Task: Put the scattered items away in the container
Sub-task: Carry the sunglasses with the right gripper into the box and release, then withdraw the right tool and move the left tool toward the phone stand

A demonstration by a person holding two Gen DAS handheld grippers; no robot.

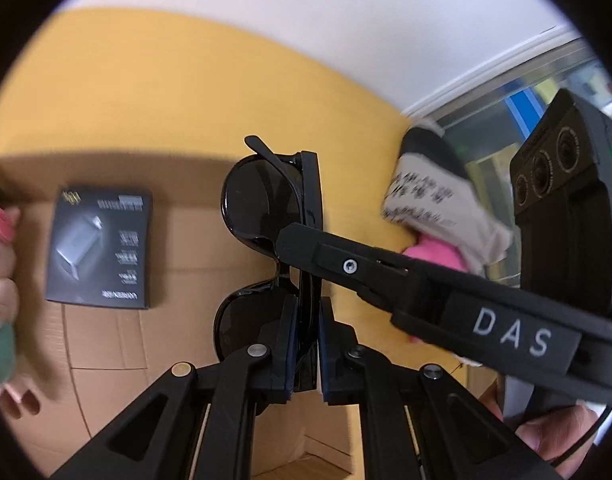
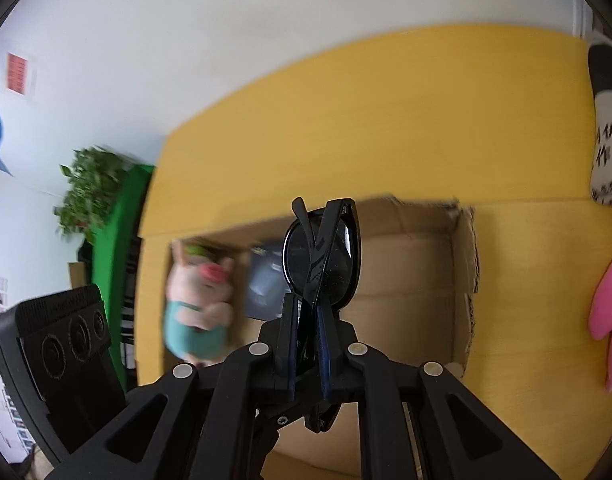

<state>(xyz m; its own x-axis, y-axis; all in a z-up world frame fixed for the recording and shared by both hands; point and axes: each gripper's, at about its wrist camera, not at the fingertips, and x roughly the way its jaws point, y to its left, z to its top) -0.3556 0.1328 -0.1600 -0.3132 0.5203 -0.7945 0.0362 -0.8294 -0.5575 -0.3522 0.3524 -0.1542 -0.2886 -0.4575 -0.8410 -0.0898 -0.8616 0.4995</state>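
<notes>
Black sunglasses [image 1: 266, 208] pinched tight by both grippers, left gripper [image 1: 305, 344] and right gripper [image 2: 306, 344], jaws clamped, above the cardboard box [image 2: 464, 280] on the yellow desk [image 2: 386, 120].

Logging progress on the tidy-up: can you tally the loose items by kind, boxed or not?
Sunglasses: 1
Plush pig: 1
Black product box: 1
Printed cloth item: 1
Pink soft item: 1
Total: 5
</notes>
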